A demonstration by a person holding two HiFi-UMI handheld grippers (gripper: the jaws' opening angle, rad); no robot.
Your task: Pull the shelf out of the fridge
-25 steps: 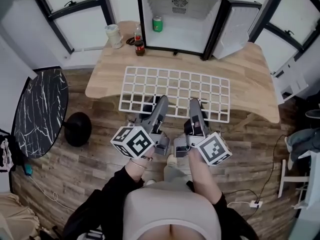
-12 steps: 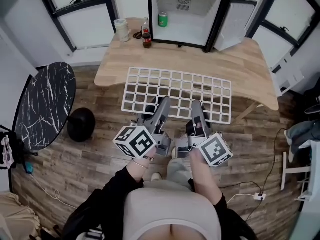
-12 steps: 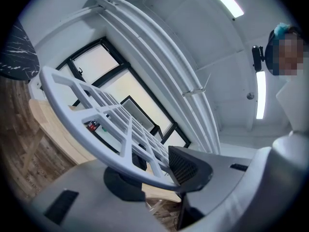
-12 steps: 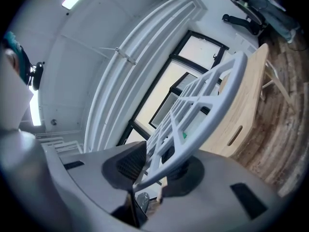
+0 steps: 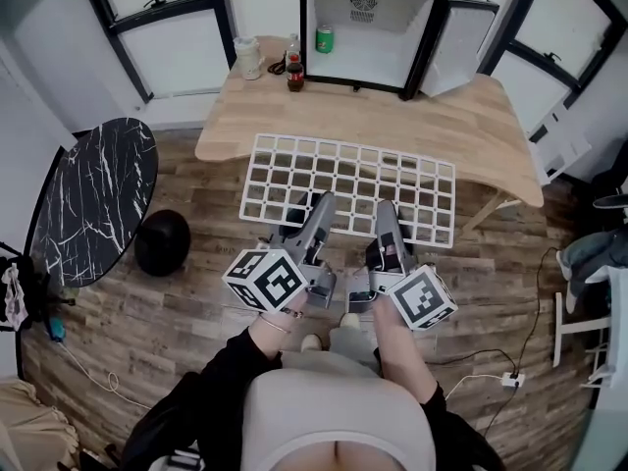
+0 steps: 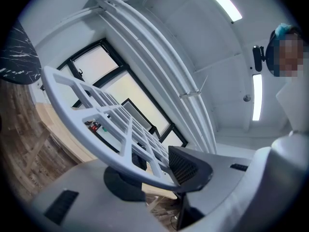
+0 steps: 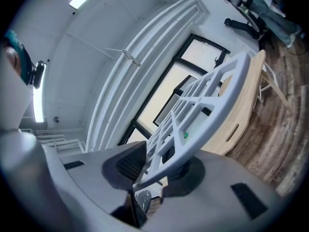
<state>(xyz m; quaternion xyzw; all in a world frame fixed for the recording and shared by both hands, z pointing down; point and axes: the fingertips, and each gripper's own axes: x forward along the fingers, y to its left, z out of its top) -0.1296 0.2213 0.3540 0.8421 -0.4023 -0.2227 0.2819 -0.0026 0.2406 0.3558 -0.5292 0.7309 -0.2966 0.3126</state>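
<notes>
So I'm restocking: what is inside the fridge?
One green can stands on the fridge floor, below a round vent in the back wall. The shelf is out. The ceiling is hidden by the top frame.

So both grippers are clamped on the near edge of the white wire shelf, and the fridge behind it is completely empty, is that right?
Not quite. The left gripper and right gripper are both clamped on the near edge of the white wire shelf, but the fridge isn't empty. The head view shows a green can standing inside it.
</notes>
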